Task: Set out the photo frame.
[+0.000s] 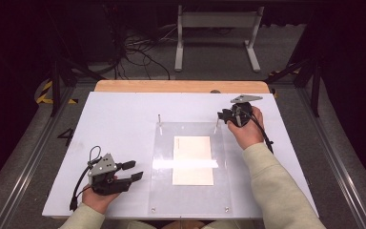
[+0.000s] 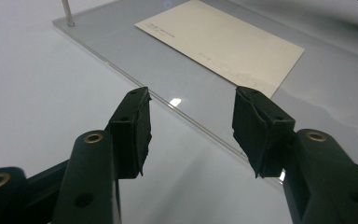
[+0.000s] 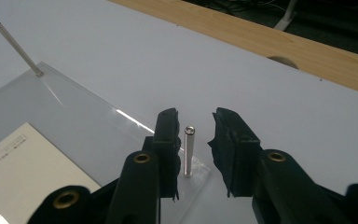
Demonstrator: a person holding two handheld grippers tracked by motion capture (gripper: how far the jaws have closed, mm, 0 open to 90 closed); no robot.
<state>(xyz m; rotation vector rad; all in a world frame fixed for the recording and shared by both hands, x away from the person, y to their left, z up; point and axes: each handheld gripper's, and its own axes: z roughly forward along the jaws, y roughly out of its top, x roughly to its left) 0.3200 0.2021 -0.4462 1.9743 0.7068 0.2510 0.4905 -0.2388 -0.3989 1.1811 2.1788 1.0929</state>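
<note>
Pin [image 3: 189,150], the short metal post at the right far corner of the clear sheet [image 1: 162,191], is what the right gripper [image 3: 195,122] works at; that comes last, since the order here runs from big to small.

Biggest is the white table [image 1: 119,124], with a wooden strip [image 1: 181,86] along its far edge. On the table lies the clear sheet, flat, its near edge close to the person. A cream card [image 1: 193,160] lies in the middle of the sheet, long side running away from the person, with a bright glare band across it. In the left gripper view the card [image 2: 223,42] shows fine print along one edge.

The left gripper [image 1: 134,170] rests on the table near the left front corner, held in the left hand [image 1: 97,198], its tips pointing toward the sheet's left edge. Its jaws stand about half open with nothing between them; in its own view the sheet's edge runs across just beyond the pads [image 2: 137,126].

The right gripper [image 1: 223,116] is at the sheet's right far corner, held in the right hand [image 1: 246,131]. Its jaws stand partly open, one on each side of the pin. The pin stands upright, nearer the left pad [image 3: 168,140]; whether that pad touches it I cannot tell, and a clear gap separates it from the other pad.

A second, thinner pin [image 3: 17,48] stands at the sheet's left far corner, well apart.
</note>
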